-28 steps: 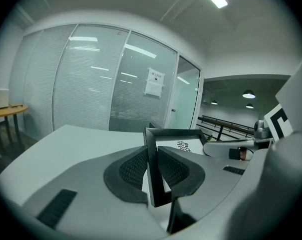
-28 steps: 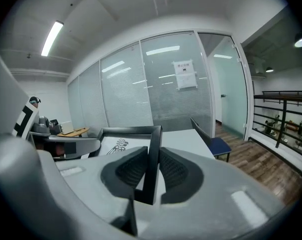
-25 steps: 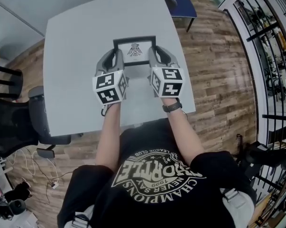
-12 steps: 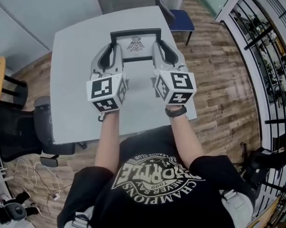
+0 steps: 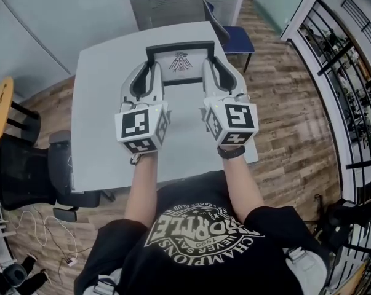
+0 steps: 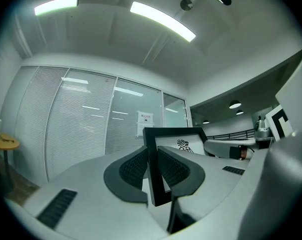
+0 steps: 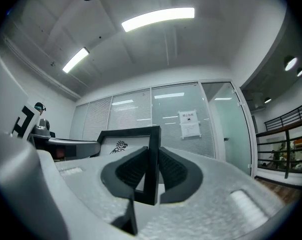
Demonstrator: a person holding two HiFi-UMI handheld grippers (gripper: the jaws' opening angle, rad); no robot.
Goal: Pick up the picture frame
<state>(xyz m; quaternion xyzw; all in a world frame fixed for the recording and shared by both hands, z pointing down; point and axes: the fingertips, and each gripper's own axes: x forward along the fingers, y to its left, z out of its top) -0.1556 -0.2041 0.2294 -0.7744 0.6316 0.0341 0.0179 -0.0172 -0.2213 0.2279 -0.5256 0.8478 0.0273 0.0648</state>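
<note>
The picture frame (image 5: 179, 47), black-edged with a white mat and a small bird emblem, hangs in the air above the grey table (image 5: 99, 121). My left gripper (image 5: 151, 70) is shut on its left side bar, which stands between the dark pads (image 6: 135, 167) in the left gripper view, where the picture frame (image 6: 153, 169) rises past them. My right gripper (image 5: 208, 67) is shut on the right side bar; the picture frame (image 7: 152, 159) stands edge-on between the right gripper's pads (image 7: 133, 173). Both grippers point roughly level, with their marker cubes toward me.
A blue chair (image 5: 234, 35) stands beyond the table's far right corner. A black office chair (image 5: 25, 174) sits at the left, and a yellow stool (image 5: 0, 103) beyond it. A black railing (image 5: 351, 91) runs along the right. Glass walls with blinds (image 6: 80, 129) lie ahead.
Both grippers have risen together with the frame, lifting it off the table. The frame now sits higher and nearer the table's far edge in the head view.
</note>
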